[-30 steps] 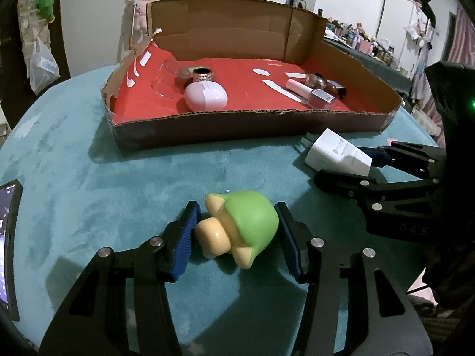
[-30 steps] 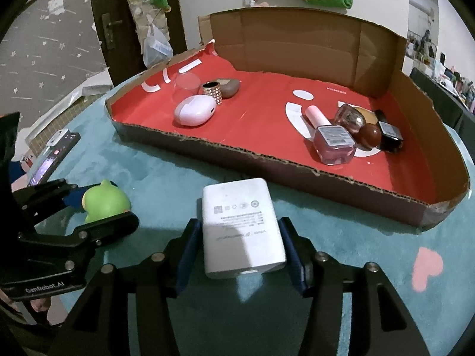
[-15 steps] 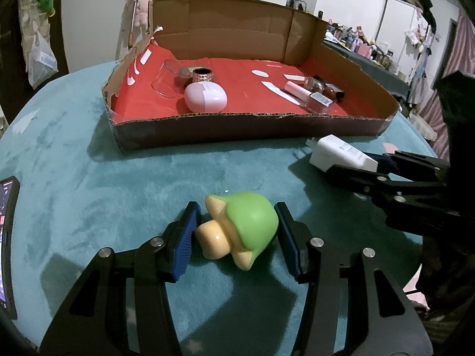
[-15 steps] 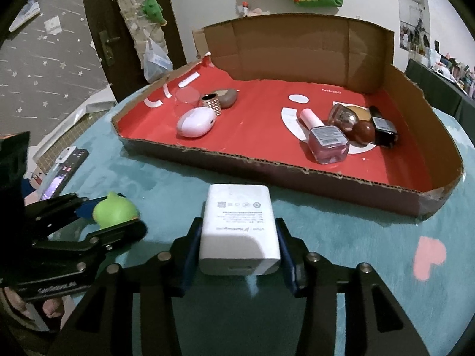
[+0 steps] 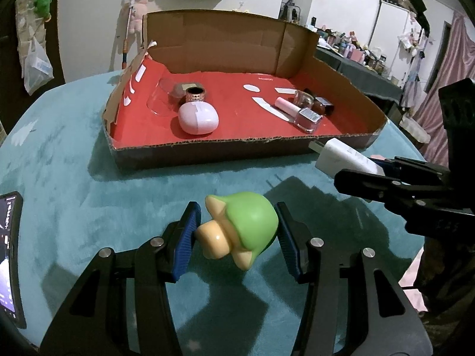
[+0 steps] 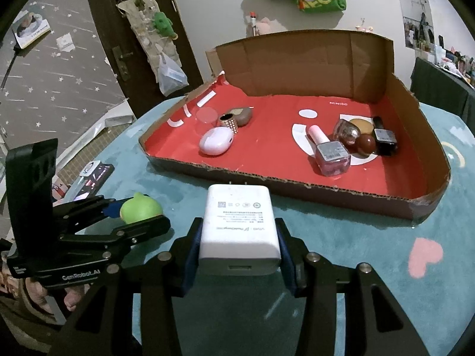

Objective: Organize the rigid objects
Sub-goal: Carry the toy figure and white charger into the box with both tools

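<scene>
My left gripper (image 5: 237,237) is shut on a green and cream toy figure (image 5: 246,228) and holds it above the teal table; the toy also shows in the right wrist view (image 6: 139,207). My right gripper (image 6: 239,252) is shut on a white charger block (image 6: 240,225) and holds it above the table, in front of the cardboard tray; the charger shows in the left wrist view (image 5: 344,155). The cardboard tray (image 5: 207,151) with a red floor lies ahead of both grippers.
In the tray (image 6: 297,185) lie a pale pink case (image 6: 215,141), a gold ring holder (image 6: 228,121), a clear cup (image 6: 204,118), nail polish bottles (image 6: 329,154) and dark jars (image 6: 383,139). A phone (image 5: 9,255) lies at the table's left edge.
Both grippers have risen from the table with their objects. The right gripper closed on the charger and moved up towards the tray's front wall.
</scene>
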Action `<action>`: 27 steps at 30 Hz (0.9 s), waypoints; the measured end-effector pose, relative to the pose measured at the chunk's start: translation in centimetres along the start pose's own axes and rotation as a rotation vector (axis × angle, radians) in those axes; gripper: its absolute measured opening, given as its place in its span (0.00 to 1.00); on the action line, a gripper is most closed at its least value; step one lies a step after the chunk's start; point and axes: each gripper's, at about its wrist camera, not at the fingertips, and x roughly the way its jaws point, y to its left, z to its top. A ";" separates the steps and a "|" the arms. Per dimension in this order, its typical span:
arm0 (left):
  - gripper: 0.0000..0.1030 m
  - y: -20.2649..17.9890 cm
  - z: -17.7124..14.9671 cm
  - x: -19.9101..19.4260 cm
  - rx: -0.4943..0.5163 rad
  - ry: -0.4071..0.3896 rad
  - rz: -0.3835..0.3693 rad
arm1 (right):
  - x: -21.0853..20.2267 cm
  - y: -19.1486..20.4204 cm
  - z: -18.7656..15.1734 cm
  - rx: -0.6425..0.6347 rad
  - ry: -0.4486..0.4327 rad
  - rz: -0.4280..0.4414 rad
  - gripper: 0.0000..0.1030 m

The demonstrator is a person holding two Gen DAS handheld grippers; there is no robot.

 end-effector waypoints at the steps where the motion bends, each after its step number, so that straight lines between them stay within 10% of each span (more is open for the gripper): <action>1: 0.48 0.1 0.2 -0.1 -0.002 -0.002 -0.003 | -0.1 0.0 0.1 0.000 -0.003 0.003 0.48; 27: 0.48 0.2 4.6 -1.7 0.042 -0.069 -0.025 | -1.9 -0.6 2.6 -0.014 -0.033 0.049 0.48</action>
